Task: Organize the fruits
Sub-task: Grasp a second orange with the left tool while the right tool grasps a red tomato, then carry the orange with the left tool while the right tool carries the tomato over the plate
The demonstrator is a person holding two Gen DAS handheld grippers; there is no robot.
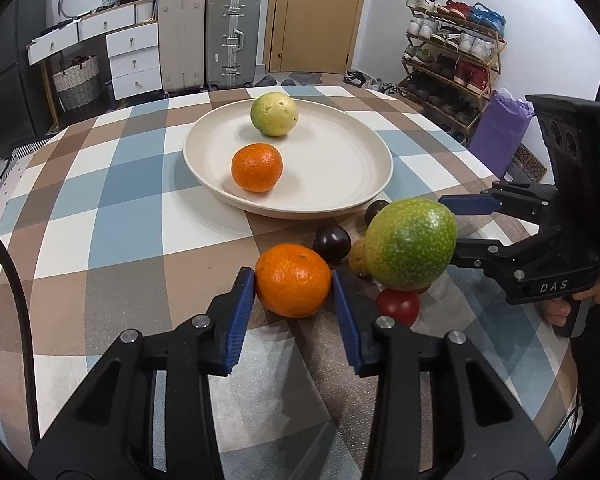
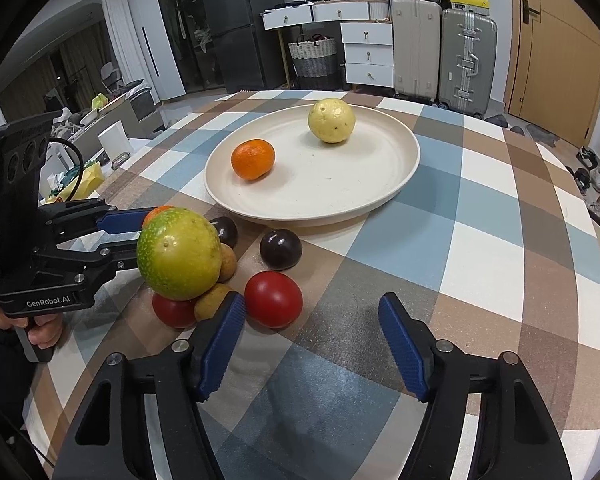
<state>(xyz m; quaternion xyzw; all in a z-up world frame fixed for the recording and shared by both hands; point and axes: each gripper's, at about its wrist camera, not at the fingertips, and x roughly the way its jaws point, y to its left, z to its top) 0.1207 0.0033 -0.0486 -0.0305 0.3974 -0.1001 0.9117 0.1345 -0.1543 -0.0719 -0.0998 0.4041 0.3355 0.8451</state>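
checkered table [image 1: 132, 184] | left hand-held gripper [image 1: 294, 282] clamps orange [image 1: 293, 280] | right hand-held gripper [image 2: 312, 320] wide, holding nothing

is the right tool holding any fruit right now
No, the right tool is open with nothing between its blue fingers; the round red tomato sits just ahead on the checked tablecloth.

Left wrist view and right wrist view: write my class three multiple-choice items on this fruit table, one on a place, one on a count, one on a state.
1. Where is the yellow fruit?
A on the plate
B on the cloth
C in a gripper

2. How many fruits lie on the plate?
A one
B two
C four

3. The right gripper is
A open and empty
B shut on a tomato
C shut on the plate

Answers:
1 A, the yellow fruit sits on the plate.
2 B, only it and an orange lie there.
3 A, the right gripper has its fingers spread with nothing between.
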